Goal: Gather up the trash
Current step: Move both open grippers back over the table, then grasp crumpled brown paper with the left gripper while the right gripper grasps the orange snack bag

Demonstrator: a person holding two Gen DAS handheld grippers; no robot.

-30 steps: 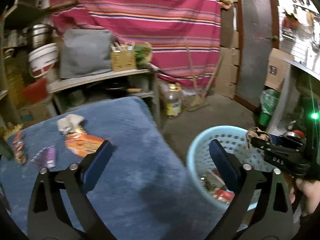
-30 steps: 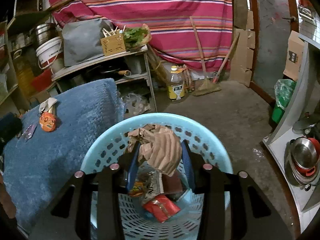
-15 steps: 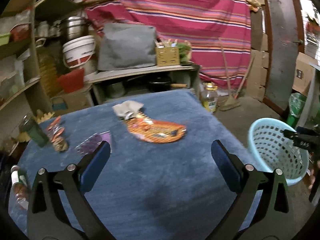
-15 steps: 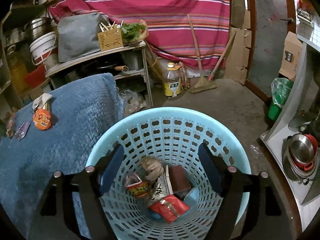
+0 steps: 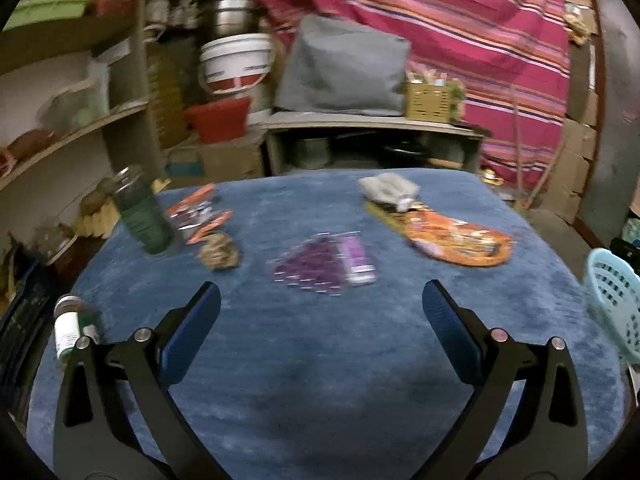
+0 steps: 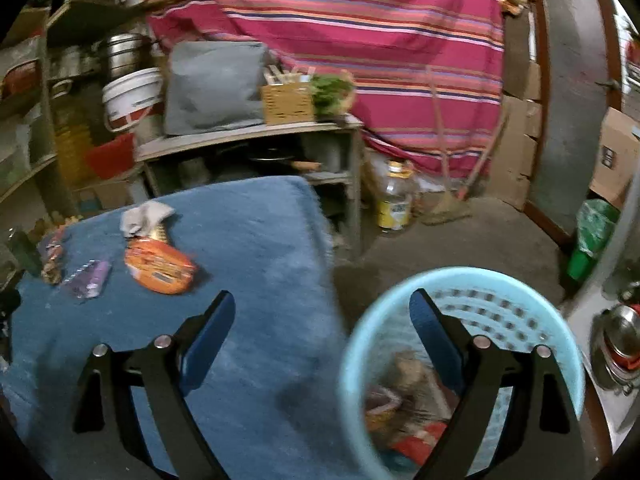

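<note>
Both sets of tongs stand wide with nothing between the pads. The left gripper point(image 5: 320, 312) faces squarely over the blue table point(image 5: 320, 392); the right gripper point(image 6: 320, 320) straddles the table's edge, its right finger over the basket point(image 6: 360, 360), and its jaws have just been opening, the brown wad now lying down among the wrappers inside.

From the left gripper, nearest first: the purple packet point(image 5: 326, 264) lies just beyond the fingertips at twelve o'clock, flat, its long axis running roughly nine to three with a slight tilt (blur makes the exact angle uncertain). A crumpled brown ball point(image 5: 219, 254) sits at about eleven, close to a green jar point(image 5: 142, 216), with orange-edged wrappers point(image 5: 198, 216) behind it. At one o'clock, a little farther, the orange wrapper point(image 5: 460, 240) stretches from ten towards four, and a grey rag point(image 5: 390, 190) touches its far end.

From the right gripper the same litter lies well off at ten o'clock: orange wrapper point(image 6: 160, 268) nearer, purple packet point(image 6: 88, 278) beyond to the left.

My judgement: the left hand is the nearer and better aligned one, and the purple packet is its likely pick. Its jaws open along the packet's length, so a roll of the wrist to pinch across the short side would probably suit better.
</note>
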